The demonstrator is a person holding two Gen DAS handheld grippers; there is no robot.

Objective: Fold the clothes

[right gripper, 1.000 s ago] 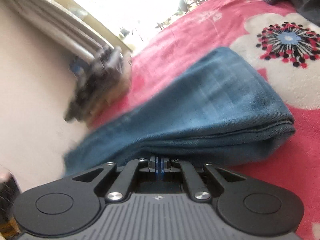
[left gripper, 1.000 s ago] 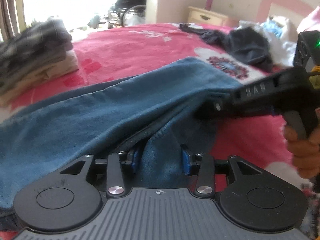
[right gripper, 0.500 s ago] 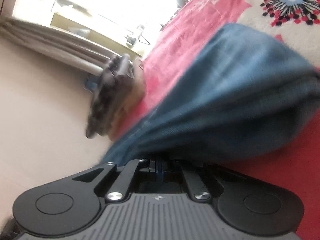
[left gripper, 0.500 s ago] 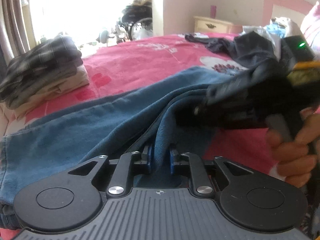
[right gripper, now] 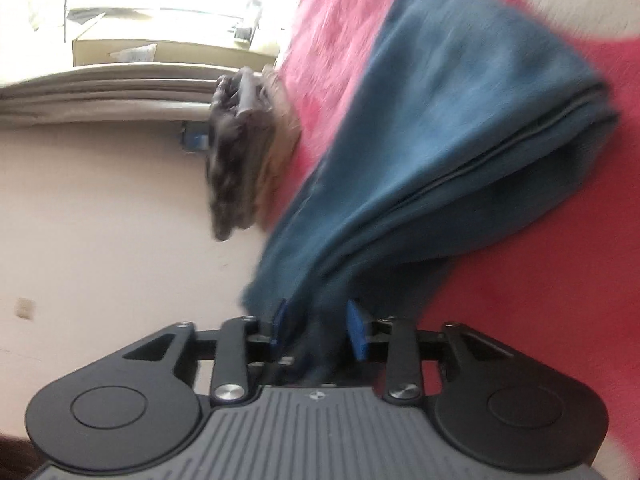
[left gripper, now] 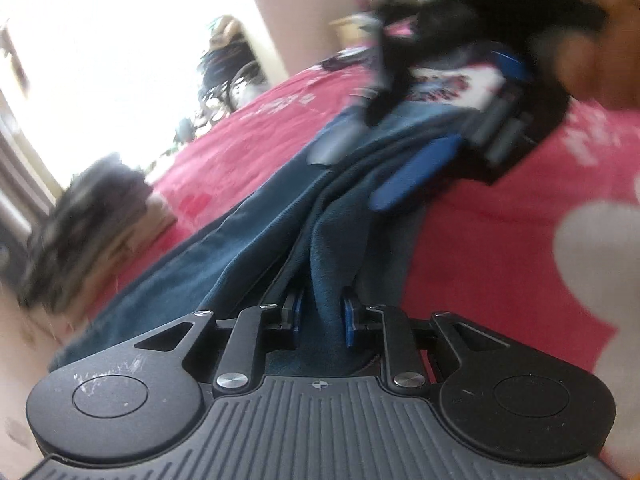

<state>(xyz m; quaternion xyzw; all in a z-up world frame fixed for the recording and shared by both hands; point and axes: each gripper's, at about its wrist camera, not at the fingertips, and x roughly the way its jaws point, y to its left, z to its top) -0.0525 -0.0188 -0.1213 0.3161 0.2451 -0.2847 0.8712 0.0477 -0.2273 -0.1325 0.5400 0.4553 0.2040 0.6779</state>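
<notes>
While the long blue denim trousers (left gripper: 256, 248) lay stretched across the red flowered bed cover (left gripper: 500, 240), both tools were busy at the near end of the cloth. The left gripper (left gripper: 322, 314) had its fingers (left gripper: 349, 320) set narrow, and a thick fold of the blue cloth ran up between them. It looked pinched there, so I judged it was holding the fold. The right gripper (right gripper: 320, 328) had just been opening its jaws. Its blue fingers (right gripper: 356, 330) stood apart, with the blue cloth between them but loose. In the left view the right gripper showed up blurry at the top, just above the far part of the trousers, with a hand behind it. A stack of folded grey and cream clothes (left gripper: 92, 224) sat well apart, near the bright window.

I think the step was letting go after one fold. A few things could go wrong. If the right gripper pulled back while cloth was caught on a finger, the neat fold could drag open. If the left gripper slipped, the thick layers could slide out of line, because denim is heavy and stiff. The trousers also lay close to the bed edge on the left, so a hard tug might pull them off.
</notes>
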